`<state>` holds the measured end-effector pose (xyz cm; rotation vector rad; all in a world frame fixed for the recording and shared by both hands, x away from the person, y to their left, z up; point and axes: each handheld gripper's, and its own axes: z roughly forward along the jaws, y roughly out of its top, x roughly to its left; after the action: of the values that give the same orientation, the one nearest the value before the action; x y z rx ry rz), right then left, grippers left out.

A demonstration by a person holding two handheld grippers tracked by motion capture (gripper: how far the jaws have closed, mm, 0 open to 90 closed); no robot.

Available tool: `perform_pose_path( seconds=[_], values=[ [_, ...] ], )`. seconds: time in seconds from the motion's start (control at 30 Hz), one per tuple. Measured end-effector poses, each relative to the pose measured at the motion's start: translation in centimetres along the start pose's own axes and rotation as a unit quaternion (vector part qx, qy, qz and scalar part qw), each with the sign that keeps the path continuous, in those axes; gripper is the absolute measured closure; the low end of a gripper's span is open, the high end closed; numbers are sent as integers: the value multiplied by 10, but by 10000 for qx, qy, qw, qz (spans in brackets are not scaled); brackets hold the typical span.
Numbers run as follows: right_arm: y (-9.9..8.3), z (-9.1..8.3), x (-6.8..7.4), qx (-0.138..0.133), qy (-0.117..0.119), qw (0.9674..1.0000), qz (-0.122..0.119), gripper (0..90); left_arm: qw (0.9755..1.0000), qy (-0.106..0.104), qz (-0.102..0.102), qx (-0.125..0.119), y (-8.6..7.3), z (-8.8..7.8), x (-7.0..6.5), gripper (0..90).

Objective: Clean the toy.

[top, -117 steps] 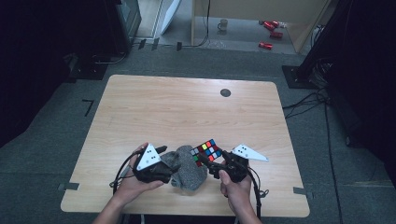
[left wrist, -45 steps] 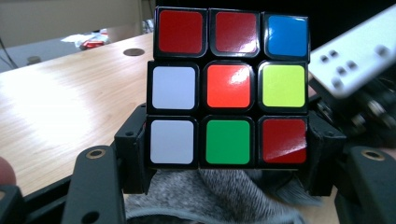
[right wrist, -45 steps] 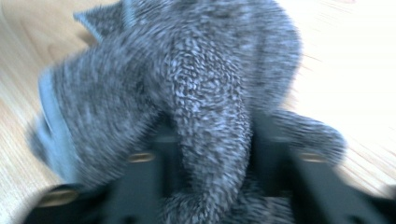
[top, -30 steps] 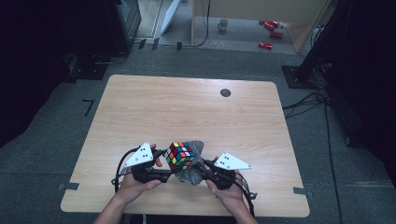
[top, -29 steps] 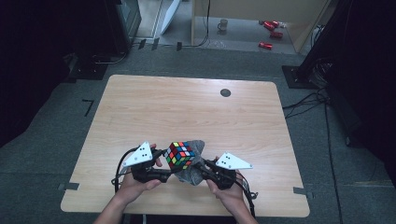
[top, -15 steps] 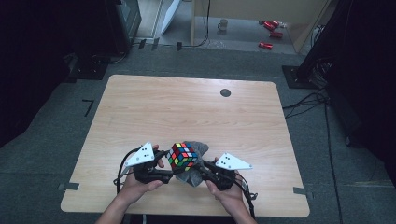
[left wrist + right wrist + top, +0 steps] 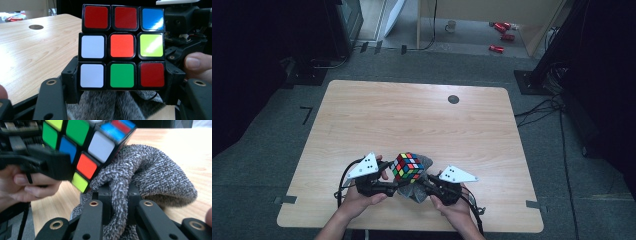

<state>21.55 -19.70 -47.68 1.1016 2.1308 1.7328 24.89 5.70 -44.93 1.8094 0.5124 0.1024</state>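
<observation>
A scrambled Rubik's cube [image 7: 408, 167] is held just above the table near its front edge. My left gripper [image 7: 122, 85] is shut on it, one jaw on each side of its bottom layer, with the red, white and green face [image 7: 122, 47] toward the camera. Under the cube lies a grey knitted cloth [image 7: 421, 191]. My right gripper [image 7: 119, 195] is shut on a bunched fold of this cloth [image 7: 150, 175], and the cube [image 7: 87, 145] hangs at the upper left of that view. In the high view, the left gripper [image 7: 396, 184] and right gripper [image 7: 424, 184] face each other.
The wooden table [image 7: 412, 115] stretches bare beyond the hands, with a dark round grommet [image 7: 453, 99] near its far edge. Red cans [image 7: 502, 37] lie on the floor at the back. Cables [image 7: 542, 107] trail along the floor at the right.
Since the earliest frame the cube has shifted left, and the right gripper has moved left and nearer the front edge. Over the last second nothing has visibly moved.
</observation>
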Motion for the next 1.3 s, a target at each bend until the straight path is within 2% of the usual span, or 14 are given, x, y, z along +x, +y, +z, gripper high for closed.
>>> perform_pose_path(
  seconds=[0.23,0.37,0.5,0.53,0.63,0.77,0.83,0.9,0.93,1.0,1.13,1.2,1.23,1.3],
  values=[
    [10,-15,-5,-330,-114,9994,64,811,9999,-107,-38,-70,1,1,-4,353],
    [1,-10,0,-143,68,9998,108,811,10000,-44,3,-78,4,0,-6,353],
    [2,-8,3,-92,4,10000,-10,811,9998,-77,-130,-130,3,-1,-2,353],
    [11,-16,-1,-323,-30,9994,78,811,9997,-75,-162,-150,3,-1,-2,354],
    [14,-22,-4,-466,7,9988,165,811,9996,-126,-196,-169,4,-1,-3,353],
    [5,-16,-1,-262,89,9994,207,811,9995,-133,-236,-180,5,3,-4,353],
    [0,-13,2,-89,-2,9999,142,811,9993,-126,-305,-176,4,5,-4,353],
    [3,-15,1,-135,-29,9998,140,811,9991,-151,-336,-189,3,6,-4,354],
    [11,-24,-5,-395,-57,9988,301,811,9993,-148,-314,-166,2,5,-5,354],
    [13,-27,-7,-496,-42,9981,363,812,9992,-167,-307,-176,4,6,-6,353],
    [4,-19,-2,-267,-19,9994,232,812,9992,-33,-371,-174,5,7,-4,354],
    [3,-16,2,-165,-126,9998,78,811,9989,-43,-421,-205,4,6,-2,354],
    [3,-16,2,-165,-126,9998,78,811,9989,-43,-421,-205,4,6,-2,353],
    [14,-26,0,-433,-182,9988,134,812,9987,-53,-441,-252,5,5,-2,353]
  ],
)
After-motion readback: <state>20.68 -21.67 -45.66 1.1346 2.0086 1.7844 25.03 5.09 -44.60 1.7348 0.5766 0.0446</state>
